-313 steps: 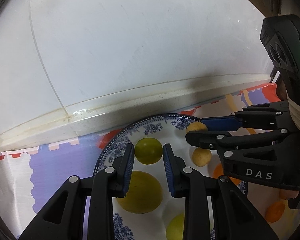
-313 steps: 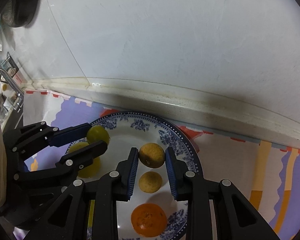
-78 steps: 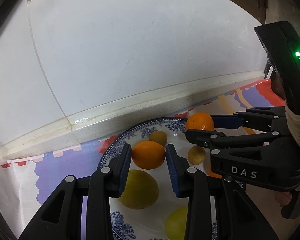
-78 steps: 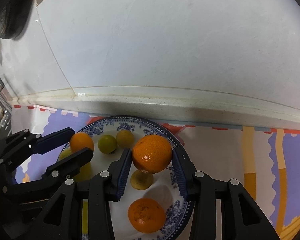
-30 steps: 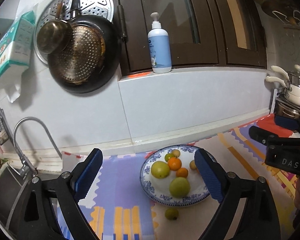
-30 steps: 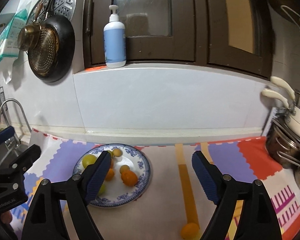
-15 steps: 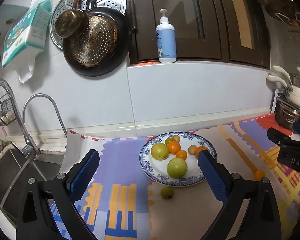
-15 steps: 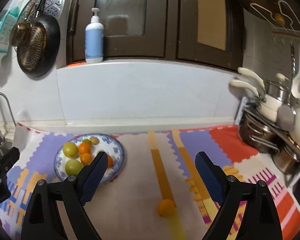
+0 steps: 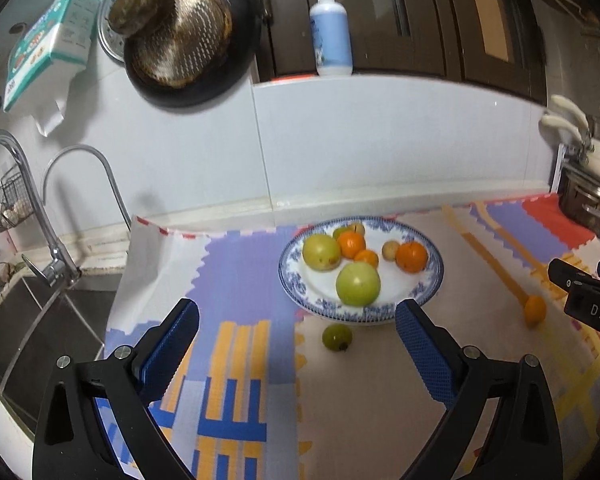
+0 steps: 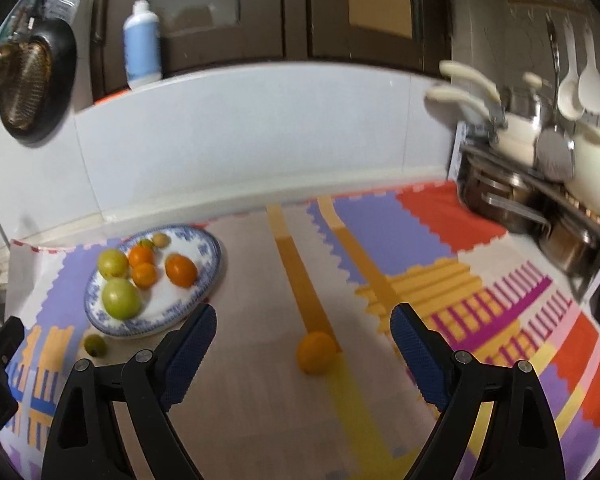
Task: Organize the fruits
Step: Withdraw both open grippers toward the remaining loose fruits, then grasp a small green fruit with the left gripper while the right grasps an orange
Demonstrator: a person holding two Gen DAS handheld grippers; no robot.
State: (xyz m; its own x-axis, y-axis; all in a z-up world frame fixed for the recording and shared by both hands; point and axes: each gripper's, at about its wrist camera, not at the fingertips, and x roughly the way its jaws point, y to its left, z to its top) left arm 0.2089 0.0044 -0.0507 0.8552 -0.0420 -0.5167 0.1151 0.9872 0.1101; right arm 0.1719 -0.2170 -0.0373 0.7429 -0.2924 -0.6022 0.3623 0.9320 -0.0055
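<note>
Your left view takes in the faucet [image 9: 79,184] and sink, which the right view misses; your right view shows the pots [image 10: 540,200] beyond the mat. Your left hand-held gripper [image 9: 295,344] is spread wide, holding nothing, and so is your right hand-held gripper [image 10: 304,344]. The plate [image 9: 428,288] carries green and orange fruits. A small green fruit [image 9: 337,337] sits on the tabletop just beside the plate; an orange [image 10: 316,352] lies well apart from it.
</note>
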